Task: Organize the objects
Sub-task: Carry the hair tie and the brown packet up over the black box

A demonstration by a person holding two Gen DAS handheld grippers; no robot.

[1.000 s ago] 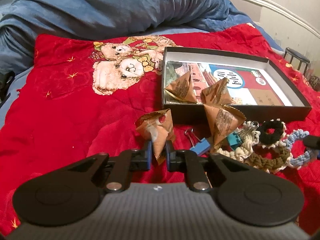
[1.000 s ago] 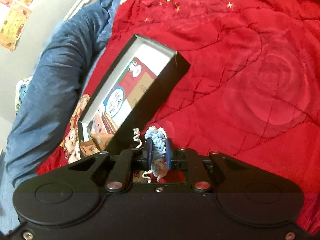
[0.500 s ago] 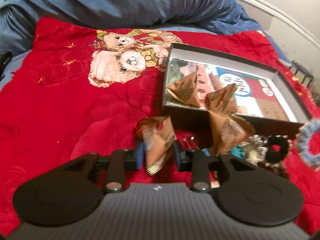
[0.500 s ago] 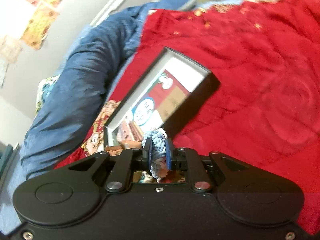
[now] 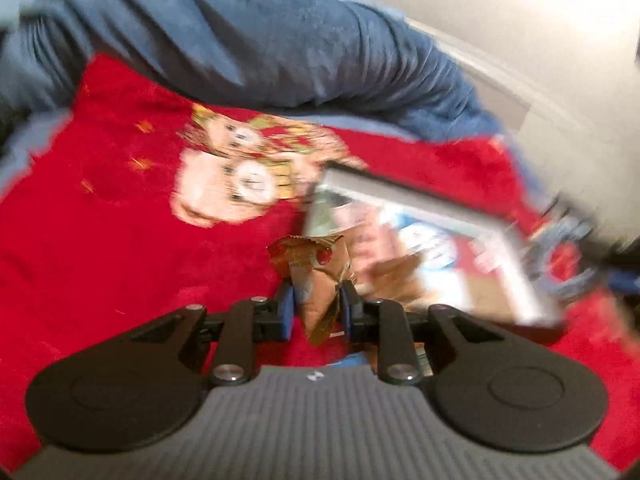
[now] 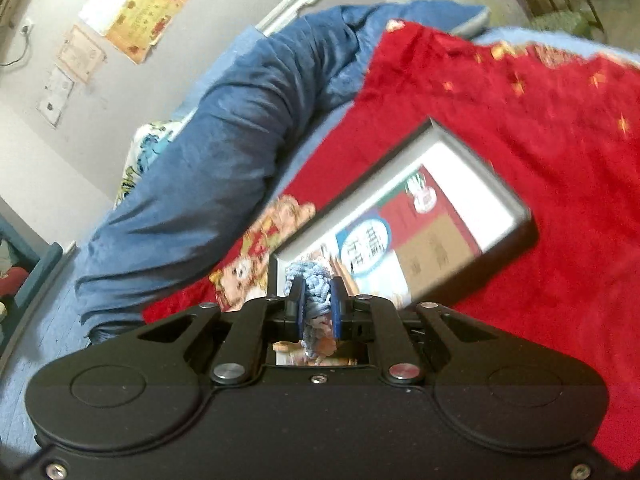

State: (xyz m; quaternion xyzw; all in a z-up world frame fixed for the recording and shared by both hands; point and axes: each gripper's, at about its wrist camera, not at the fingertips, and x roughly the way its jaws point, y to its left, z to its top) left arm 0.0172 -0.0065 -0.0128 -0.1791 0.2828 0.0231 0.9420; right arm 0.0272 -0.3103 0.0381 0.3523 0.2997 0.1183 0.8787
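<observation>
Left wrist view, blurred: red blanket (image 5: pixel 100 264) w/ bear print on the bed, blue duvet (image 5: pixel 240 40) bunched behind it, open box (image 5: pixel 472 216) w/ printed liner to the right. Left gripper (image 5: pixel 317 307) holds a brown triangular packet (image 5: pixel 316 276), jaws closing on it, packet up off the blanket, just left of the box's near corner. Right wrist view: right gripper (image 6: pixel 316 304) clamped nearly shut on a blue crocheted ring (image 6: pixel 310 280), raised over the box's (image 6: pixel 516 204) near end.
</observation>
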